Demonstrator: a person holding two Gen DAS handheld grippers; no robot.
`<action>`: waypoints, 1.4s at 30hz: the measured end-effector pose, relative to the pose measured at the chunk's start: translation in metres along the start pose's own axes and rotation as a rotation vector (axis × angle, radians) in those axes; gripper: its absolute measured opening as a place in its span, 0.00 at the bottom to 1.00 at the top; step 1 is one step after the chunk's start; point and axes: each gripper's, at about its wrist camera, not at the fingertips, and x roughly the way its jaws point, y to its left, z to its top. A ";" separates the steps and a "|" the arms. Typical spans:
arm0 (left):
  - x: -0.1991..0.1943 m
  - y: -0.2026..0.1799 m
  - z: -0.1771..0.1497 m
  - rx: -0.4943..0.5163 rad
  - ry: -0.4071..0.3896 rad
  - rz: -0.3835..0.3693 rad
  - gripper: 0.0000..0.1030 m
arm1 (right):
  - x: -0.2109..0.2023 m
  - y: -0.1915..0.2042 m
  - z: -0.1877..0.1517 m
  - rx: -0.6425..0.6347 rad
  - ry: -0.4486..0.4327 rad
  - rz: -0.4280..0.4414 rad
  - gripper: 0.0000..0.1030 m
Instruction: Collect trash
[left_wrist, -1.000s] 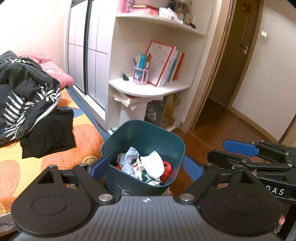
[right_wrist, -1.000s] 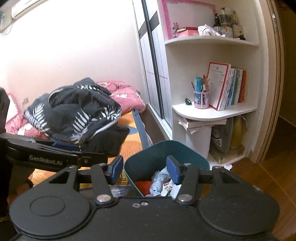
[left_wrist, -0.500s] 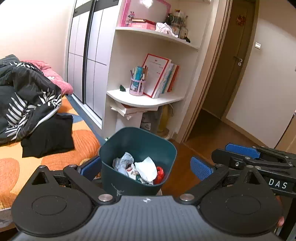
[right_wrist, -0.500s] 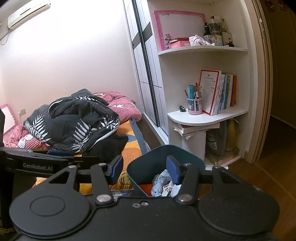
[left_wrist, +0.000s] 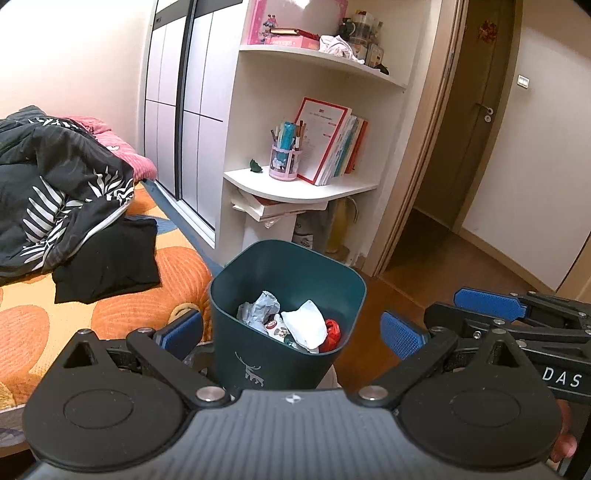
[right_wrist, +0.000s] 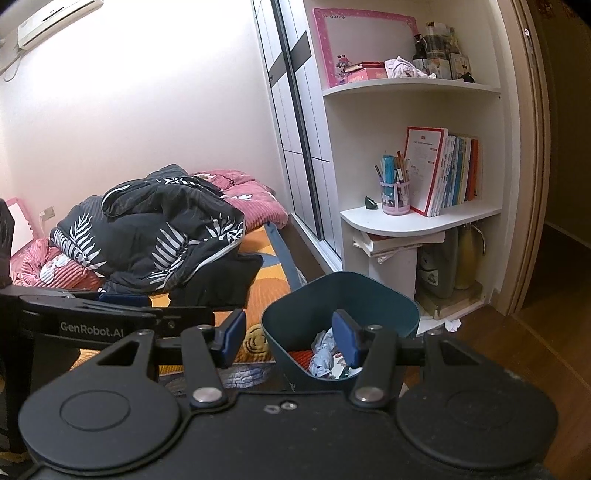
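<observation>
left wrist view, bin (left_wrist: 236, 325) between bed (left_wrist: 122, 306) and shelf (left_wrist: 295, 188)

Landmark: white corner shelf unit (right_wrist: 413, 221).

- Bed (left_wrist: 122, 302), left of the shelf unit, orange-patterned sheet. On it: rumpled black leaf-print duvet (left_wrist: 55, 192), pink blanket (right_wrist: 255, 203) behind that, and a folded black garment (left_wrist: 107, 262) at the duvet's near edge.
- Wood floor (left_wrist: 443, 273), right of and below the shelf unit. Dark teal bin (left_wrist: 284, 295) in front of the unit's foot, beside the bed edge; whether it touches the floor cannot be told. Small white scrap (right_wrist: 452, 325) on the floor at the unit's base.
</observation>
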 end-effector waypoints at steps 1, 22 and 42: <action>0.000 -0.001 0.000 0.002 0.000 0.003 1.00 | 0.000 0.000 0.000 0.002 0.001 0.000 0.50; 0.005 0.003 -0.005 -0.025 0.040 0.008 1.00 | 0.003 0.002 -0.003 0.001 0.022 0.010 0.50; 0.005 0.002 -0.005 -0.021 0.035 0.026 1.00 | 0.004 0.004 -0.004 -0.005 0.025 0.012 0.50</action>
